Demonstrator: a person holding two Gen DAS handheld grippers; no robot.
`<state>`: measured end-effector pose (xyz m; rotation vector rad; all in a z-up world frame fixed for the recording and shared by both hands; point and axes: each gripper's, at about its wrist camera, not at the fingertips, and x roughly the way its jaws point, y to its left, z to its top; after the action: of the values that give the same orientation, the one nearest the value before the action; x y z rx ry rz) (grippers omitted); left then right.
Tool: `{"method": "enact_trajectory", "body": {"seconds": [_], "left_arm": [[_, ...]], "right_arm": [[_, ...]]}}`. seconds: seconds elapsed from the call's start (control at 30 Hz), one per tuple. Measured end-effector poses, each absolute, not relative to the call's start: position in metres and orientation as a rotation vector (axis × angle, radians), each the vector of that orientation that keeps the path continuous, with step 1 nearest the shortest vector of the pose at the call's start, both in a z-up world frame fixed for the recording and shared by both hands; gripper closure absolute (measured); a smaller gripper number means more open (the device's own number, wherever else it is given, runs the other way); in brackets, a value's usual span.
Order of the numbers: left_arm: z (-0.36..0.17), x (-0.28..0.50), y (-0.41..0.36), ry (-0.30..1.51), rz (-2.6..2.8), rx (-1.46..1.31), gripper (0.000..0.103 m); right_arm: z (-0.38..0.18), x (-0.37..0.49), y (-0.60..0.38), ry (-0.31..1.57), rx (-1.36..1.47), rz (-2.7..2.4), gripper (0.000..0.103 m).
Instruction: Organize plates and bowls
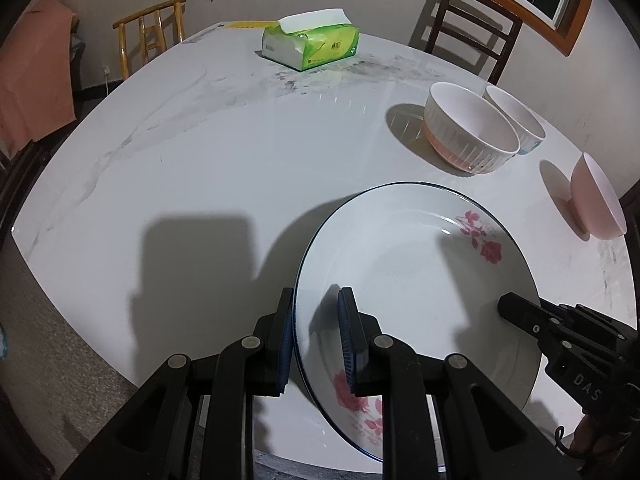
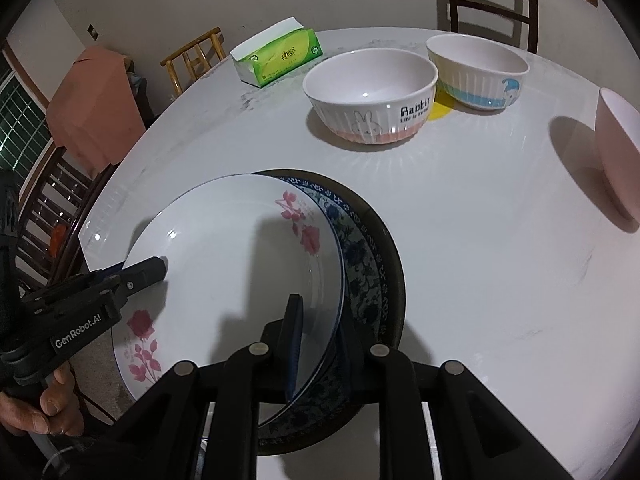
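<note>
I count three bowls and two plates on the counter [image 2: 460, 240], plus one tissue pack [image 2: 278, 58] and two chairs beyond the far edge.

The bowls stand toward the far right. The rabbit bowl [image 2: 372, 96] is white and ribbed with a pink band at the base and a printed rabbit. Just beside it, the blue-band bowl [image 2: 478, 74] has the same ribbed white wall with a light blue stripe. The plain pink bowl [image 2: 618, 160] sits apart at the right edge.

The plates are at the near edge of the counter, right in front of me. The white plate [image 2: 240, 264] has a thin blue rim line and pink flower sprays at two spots on its border. It lies tilted over the dark patterned plate [image 2: 360, 248], which carries blue-and-white floral work inside a dark rim and shows only along the right side.

My left claw [image 1: 316, 340] is clenched on the white plate's left rim, one blue pad inside and one outside. My right claw [image 2: 320, 344] is clamped on the opposite rim of the same plate; its outer finger lies against the patterned plate.
</note>
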<state>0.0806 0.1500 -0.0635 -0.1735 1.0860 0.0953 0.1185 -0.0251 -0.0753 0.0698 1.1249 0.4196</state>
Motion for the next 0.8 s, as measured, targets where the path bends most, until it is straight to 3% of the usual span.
{"method": "enact_trajectory", "body": {"seconds": [0.53,0.8], "left_arm": [[-0.0597,0.0821,0.1468,1.064,0.109,-0.155,0.083],[-0.0565,0.0807,0.1446,1.053,0.104,-0.157,0.072]], "right_arm": [[-0.0767,0.1197,-0.0234,1.114,0.032,0.417,0.084],[-0.0741,0.1165,-0.0201,1.107,0.005,0.417,0.075]]}}
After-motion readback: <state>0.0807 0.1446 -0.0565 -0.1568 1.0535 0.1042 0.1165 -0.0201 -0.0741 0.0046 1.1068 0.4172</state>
